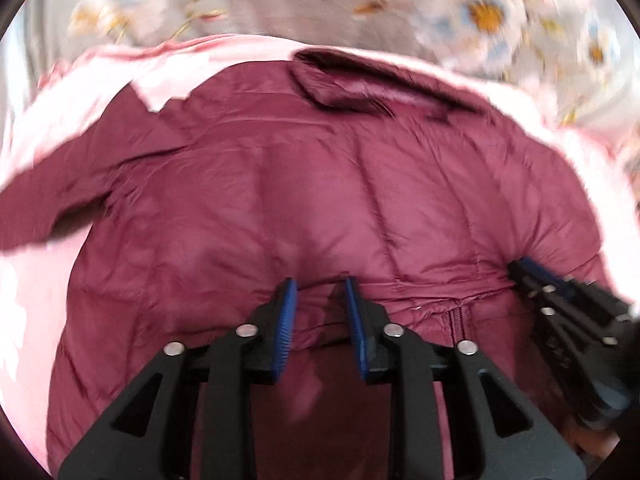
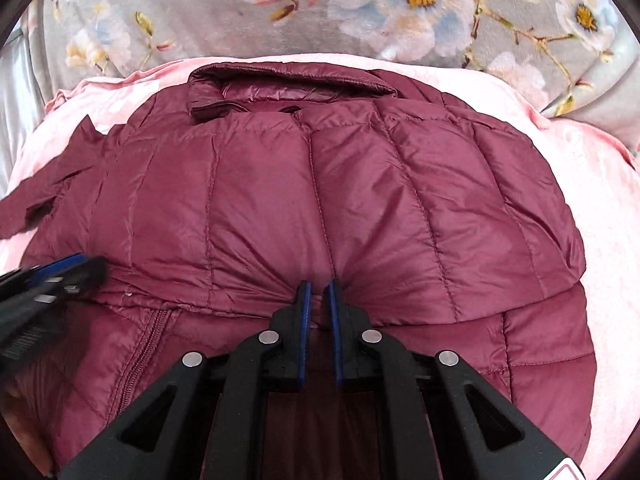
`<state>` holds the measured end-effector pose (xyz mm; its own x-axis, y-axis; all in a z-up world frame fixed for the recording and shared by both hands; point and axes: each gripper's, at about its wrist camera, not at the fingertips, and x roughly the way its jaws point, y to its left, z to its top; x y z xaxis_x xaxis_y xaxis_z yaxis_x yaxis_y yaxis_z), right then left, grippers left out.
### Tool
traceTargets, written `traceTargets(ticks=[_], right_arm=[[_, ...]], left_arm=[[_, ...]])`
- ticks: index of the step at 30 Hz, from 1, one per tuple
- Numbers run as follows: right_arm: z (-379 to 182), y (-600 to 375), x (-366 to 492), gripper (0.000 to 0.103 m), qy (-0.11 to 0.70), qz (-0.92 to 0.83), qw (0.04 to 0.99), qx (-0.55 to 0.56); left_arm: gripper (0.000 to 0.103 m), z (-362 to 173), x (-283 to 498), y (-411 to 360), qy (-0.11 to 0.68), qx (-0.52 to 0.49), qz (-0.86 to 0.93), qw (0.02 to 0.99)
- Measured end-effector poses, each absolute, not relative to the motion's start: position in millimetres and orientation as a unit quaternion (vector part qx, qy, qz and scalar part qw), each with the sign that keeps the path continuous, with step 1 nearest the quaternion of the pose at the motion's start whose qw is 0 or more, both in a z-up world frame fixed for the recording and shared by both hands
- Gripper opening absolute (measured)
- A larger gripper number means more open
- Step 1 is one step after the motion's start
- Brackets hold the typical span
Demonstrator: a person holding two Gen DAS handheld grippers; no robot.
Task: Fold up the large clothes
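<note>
A maroon quilted puffer jacket (image 1: 280,184) lies spread on a pink sheet, collar (image 1: 344,80) at the far side; it also shows in the right wrist view (image 2: 320,200). Its near hem is folded up over the body. My left gripper (image 1: 320,286) is partly open, its blue pads around the folded hem edge without pinching it tight. My right gripper (image 2: 319,288) is shut on the jacket's hem, with the fabric gathered into radiating creases. Each gripper shows in the other's view: the right one (image 1: 532,276), the left one (image 2: 80,268). The zipper (image 2: 148,344) lies between them.
The pink sheet (image 2: 600,208) surrounds the jacket. Beyond it lies a grey floral blanket (image 2: 280,12). A sleeve (image 1: 48,208) sticks out to the left.
</note>
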<state>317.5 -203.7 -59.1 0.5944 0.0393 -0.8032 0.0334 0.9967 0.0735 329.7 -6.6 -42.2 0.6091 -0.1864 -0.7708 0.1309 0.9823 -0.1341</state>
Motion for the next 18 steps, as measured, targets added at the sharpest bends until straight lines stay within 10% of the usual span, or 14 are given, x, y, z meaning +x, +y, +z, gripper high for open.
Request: traceTargets(ticks=[5,18], right_arm=[[-59,-202,319,0.007,0.45,-0.002,0.893,0.034],[-56,-191,320,0.008,0.449,-0.021,0.893,-0.01]], left_arm=[[0.092,-8,296,121,0.348,-0.116,0.015,0.93],[0.08,-73,311,482,0.337,-0.43,0.252,0.799]])
